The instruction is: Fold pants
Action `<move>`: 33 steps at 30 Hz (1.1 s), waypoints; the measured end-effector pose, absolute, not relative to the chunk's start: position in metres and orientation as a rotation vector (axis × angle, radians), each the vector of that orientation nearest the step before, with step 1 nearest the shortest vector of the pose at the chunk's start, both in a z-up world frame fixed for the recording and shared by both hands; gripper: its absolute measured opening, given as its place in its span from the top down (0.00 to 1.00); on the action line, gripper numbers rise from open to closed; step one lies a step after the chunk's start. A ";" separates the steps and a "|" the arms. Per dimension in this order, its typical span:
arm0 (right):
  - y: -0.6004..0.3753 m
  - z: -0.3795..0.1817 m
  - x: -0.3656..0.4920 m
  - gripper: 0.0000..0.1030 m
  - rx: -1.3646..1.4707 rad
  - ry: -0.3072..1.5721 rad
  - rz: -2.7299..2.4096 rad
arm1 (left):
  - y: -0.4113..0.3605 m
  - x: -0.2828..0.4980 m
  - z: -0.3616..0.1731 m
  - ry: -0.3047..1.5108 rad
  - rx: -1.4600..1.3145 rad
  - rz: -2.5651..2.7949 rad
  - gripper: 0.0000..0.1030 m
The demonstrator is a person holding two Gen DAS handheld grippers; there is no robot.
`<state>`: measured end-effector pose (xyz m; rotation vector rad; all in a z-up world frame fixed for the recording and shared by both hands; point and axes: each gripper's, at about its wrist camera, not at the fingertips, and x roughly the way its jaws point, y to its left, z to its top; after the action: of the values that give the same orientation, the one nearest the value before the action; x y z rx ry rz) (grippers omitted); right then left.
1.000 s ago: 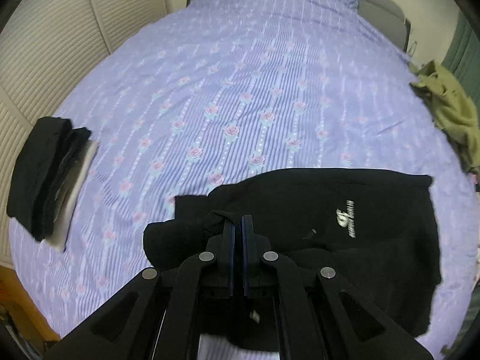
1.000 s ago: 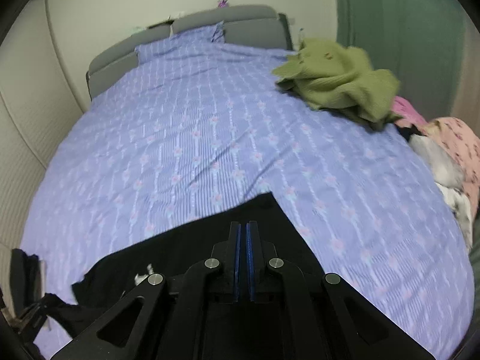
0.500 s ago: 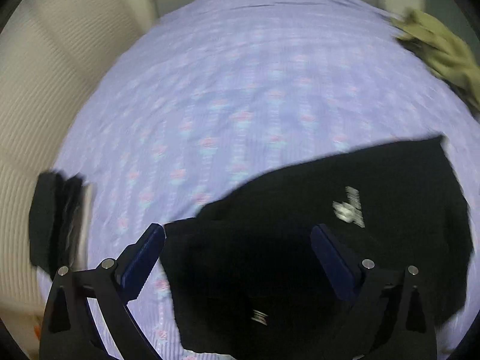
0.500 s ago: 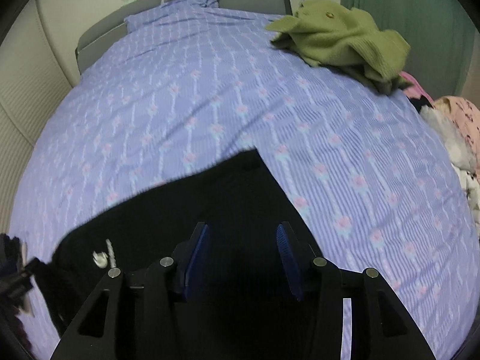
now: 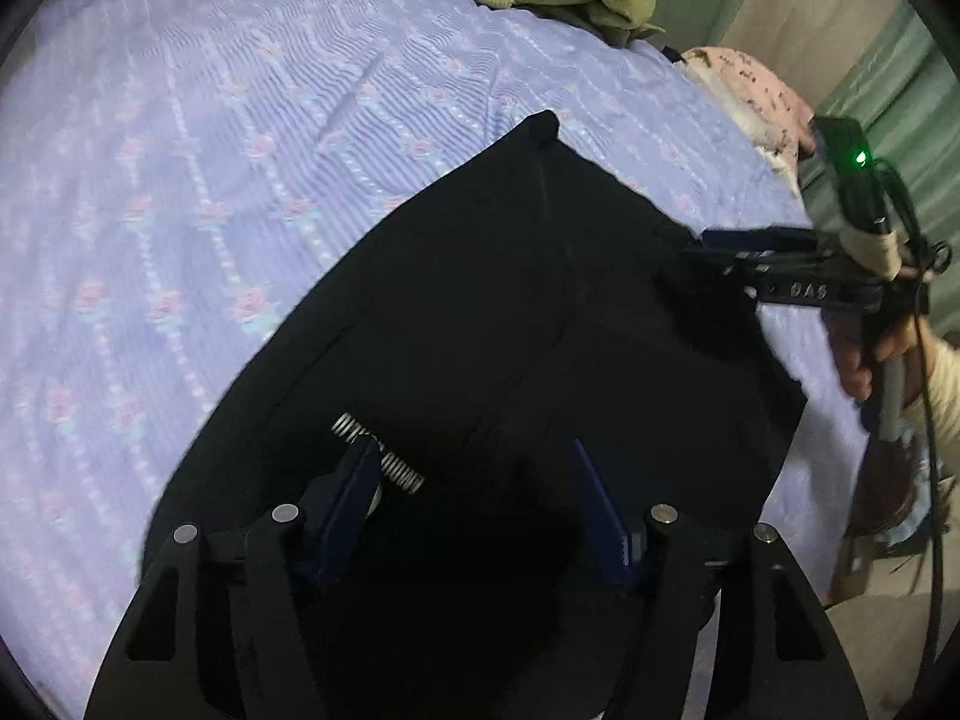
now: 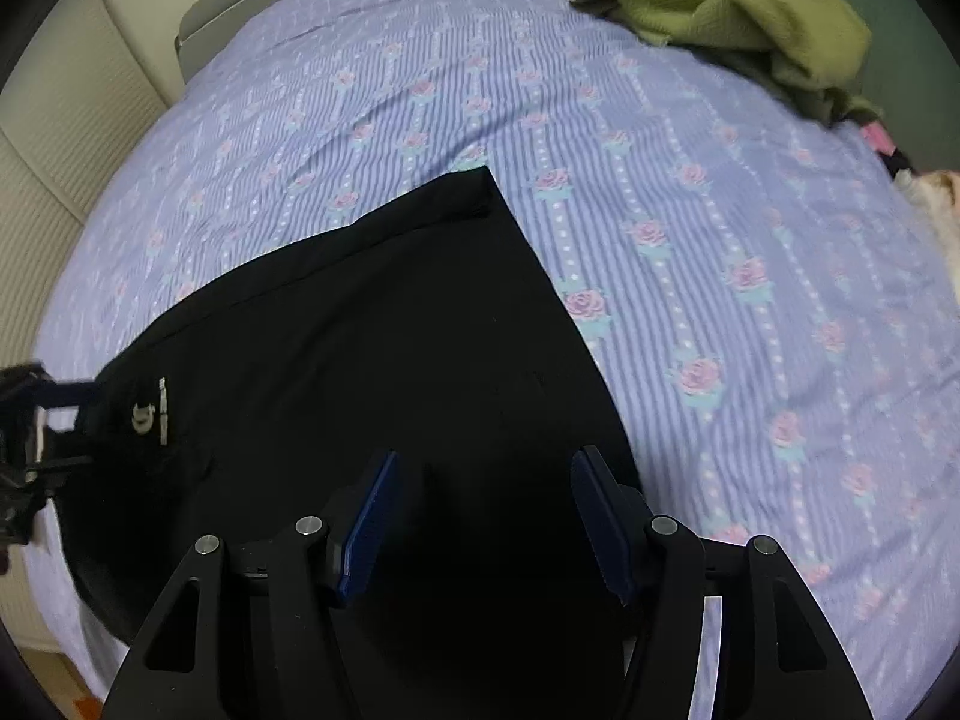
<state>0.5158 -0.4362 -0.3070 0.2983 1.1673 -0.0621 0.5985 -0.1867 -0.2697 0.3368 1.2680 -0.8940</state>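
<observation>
Black pants [image 5: 480, 300] lie folded flat on the purple flowered bed sheet [image 5: 180, 150], with a white logo [image 6: 150, 408] near their left end. My left gripper [image 5: 474, 474] is open, hovering over the pants by the logo, holding nothing. My right gripper [image 6: 483, 480] is open over the right part of the pants [image 6: 360, 348] and empty. In the left wrist view the right gripper [image 5: 708, 246] shows from the side at the pants' right edge. The left gripper [image 6: 66, 414] shows at the left edge of the right wrist view.
A crumpled green garment [image 6: 732, 18] lies at the far right of the bed [image 6: 720, 240]. Pink and white clothes [image 5: 756, 90] are piled at the bed's right side. A cream panelled wall [image 6: 72, 138] runs along the left.
Both grippers opened and let go of the pants, which now lie flat. The left gripper swung right, so the stack of dark clothes left its view.
</observation>
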 end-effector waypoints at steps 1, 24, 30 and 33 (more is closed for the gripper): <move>-0.438 -0.310 0.518 0.41 0.312 1.171 -0.051 | -0.189 0.600 -0.273 1.286 0.318 -0.920 0.39; -0.454 -0.289 0.511 0.91 0.309 1.125 -0.126 | -0.217 0.587 -0.293 1.351 0.236 -0.998 0.98; -0.454 -0.258 0.514 0.91 0.262 1.070 -0.106 | -0.217 0.619 -0.287 1.323 0.282 -0.946 0.47; -0.452 -0.253 0.517 0.91 0.239 1.064 -0.103 | -0.230 0.622 -0.293 1.320 0.330 -0.973 0.47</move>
<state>0.5167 -0.4522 -0.2534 0.2395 1.0636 -0.1031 0.6220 -0.2302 -0.2926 0.3298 1.3199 -0.9733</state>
